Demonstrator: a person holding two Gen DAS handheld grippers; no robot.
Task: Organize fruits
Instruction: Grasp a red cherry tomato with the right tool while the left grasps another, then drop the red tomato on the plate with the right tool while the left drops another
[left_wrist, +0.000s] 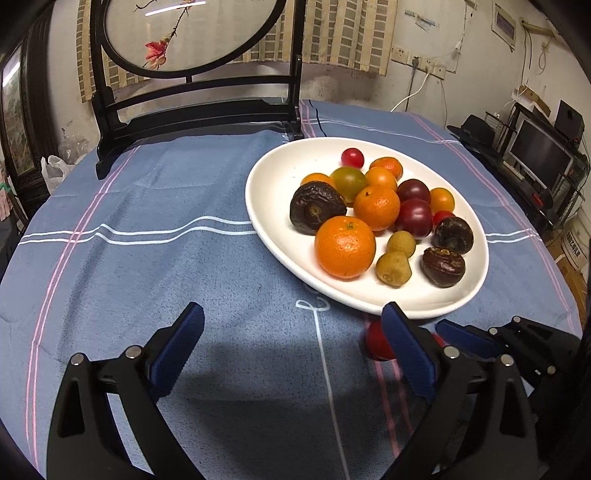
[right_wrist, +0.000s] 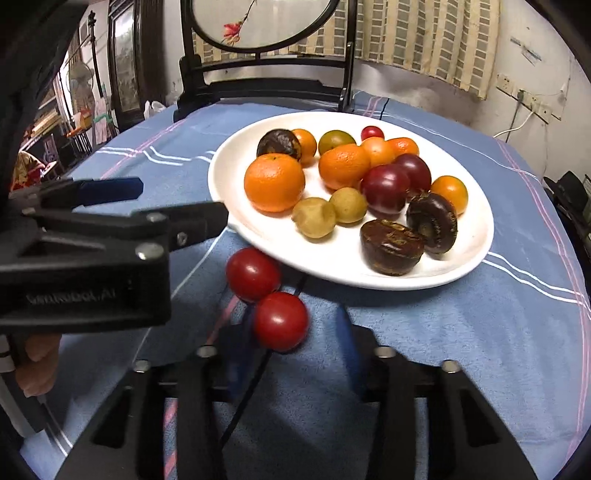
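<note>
A white plate (left_wrist: 273, 173) (right_wrist: 229, 173) on the blue cloth holds several fruits: mandarins (left_wrist: 345, 246) (right_wrist: 274, 182), dark plums (right_wrist: 385, 190), brown wrinkled fruits (left_wrist: 317, 208), small yellow-green fruits (right_wrist: 314, 217) and cherry tomatoes. Two red tomatoes (right_wrist: 253, 274) (right_wrist: 280, 320) lie on the cloth by the plate's near rim; one shows in the left wrist view (left_wrist: 376, 341). My left gripper (left_wrist: 291, 332) is open and empty over the cloth; it also shows in the right wrist view (right_wrist: 177, 203). My right gripper (right_wrist: 291, 339) is open around the nearer tomato, its fingers blurred.
A black wooden stand (left_wrist: 199, 110) with a round painted screen stands at the table's far side. The blue striped cloth (left_wrist: 147, 240) covers the table. A monitor and shelves (left_wrist: 539, 151) are at the right beyond the table edge.
</note>
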